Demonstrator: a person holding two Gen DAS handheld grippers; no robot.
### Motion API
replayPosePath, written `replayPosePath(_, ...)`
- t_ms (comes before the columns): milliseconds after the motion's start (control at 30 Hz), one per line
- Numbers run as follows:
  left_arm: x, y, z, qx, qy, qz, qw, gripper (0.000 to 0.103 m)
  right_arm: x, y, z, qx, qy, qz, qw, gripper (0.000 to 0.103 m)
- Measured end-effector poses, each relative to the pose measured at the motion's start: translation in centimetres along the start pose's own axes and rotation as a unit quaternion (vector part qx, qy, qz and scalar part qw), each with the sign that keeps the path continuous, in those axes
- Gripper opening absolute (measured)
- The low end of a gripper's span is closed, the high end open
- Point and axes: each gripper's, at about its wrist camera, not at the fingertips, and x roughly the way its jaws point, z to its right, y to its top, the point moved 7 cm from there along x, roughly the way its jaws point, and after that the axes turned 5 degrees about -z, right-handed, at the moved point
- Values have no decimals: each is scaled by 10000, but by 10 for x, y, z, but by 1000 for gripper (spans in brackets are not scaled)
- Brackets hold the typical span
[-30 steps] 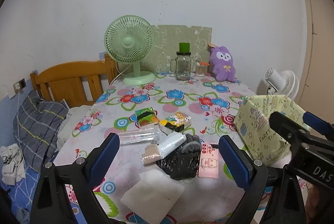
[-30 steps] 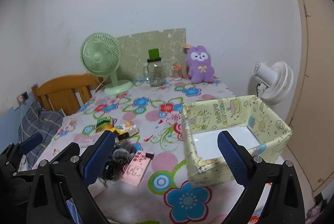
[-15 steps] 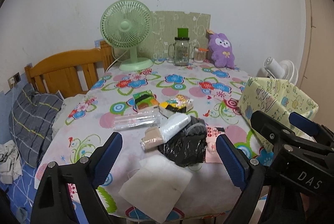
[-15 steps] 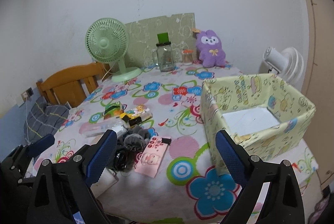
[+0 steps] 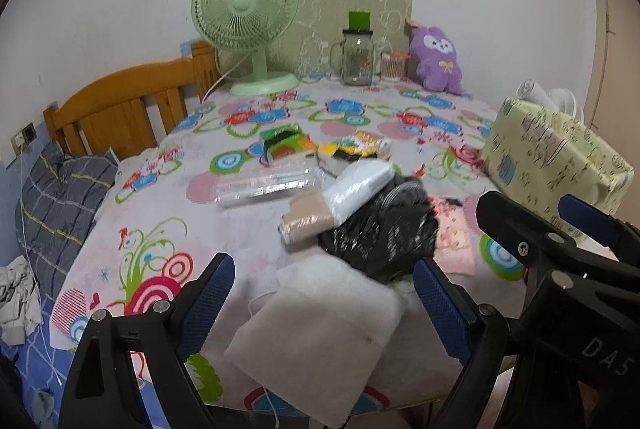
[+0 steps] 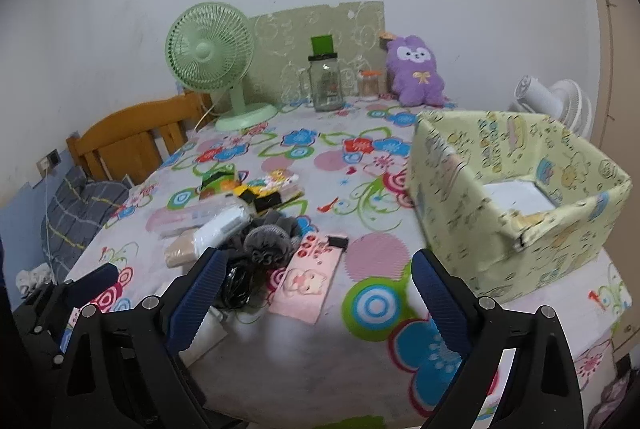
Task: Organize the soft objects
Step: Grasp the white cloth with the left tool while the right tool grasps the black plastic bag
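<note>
On the flowered worktop (image 5: 168,241), a heap of soft things lies near the front edge: a white pad (image 5: 320,329), a black bag (image 5: 380,233), a pink pouch (image 6: 308,281). Both the left tongs (image 5: 324,309) and right tongs (image 6: 316,293) hover wide, empty. At the right stands a yellow box (image 6: 516,197).

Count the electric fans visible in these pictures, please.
2. The pale green plastic desk fan stands at the table's far left; the white fan is beyond the table's right edge, behind the yellow patterned box.
</note>
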Motion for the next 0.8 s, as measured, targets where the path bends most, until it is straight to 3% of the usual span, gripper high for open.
replayPosePath(800, 29, -20, -8, -94, -232, -504, 9984, 92, 43, -22, -45, -491, 173, -532, 9972, 92)
